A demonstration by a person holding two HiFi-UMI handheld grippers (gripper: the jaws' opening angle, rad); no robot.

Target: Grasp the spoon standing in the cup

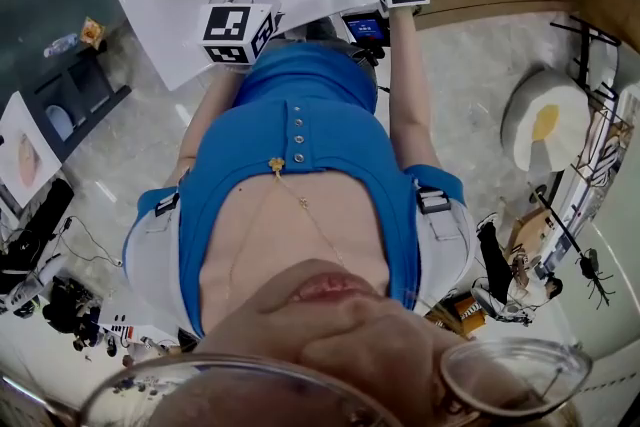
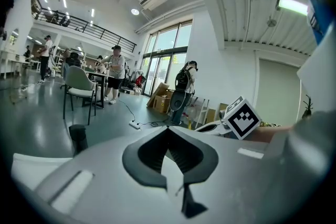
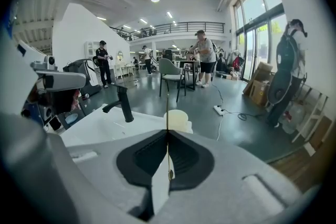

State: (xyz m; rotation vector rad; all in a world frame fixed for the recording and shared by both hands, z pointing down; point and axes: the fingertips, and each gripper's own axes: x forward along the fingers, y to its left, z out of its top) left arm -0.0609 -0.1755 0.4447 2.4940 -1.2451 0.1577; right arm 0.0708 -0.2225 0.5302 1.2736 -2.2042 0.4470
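The right tool [image 3: 168,132] has its jaws pressed together on the thin spoon [image 3: 168,107]. The spoon runs along their seam and pokes out ahead, lined up with the pale cup [image 3: 177,120] on the white bench [image 3: 100,126]. The left tool [image 2: 168,129] has its jaws together on nothing.

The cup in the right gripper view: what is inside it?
Its inside does not show. Only the upper wall of the cream cup rises above the right tool, which covers the rest. A thin spoon, clamped in that tool, crosses in front of it.
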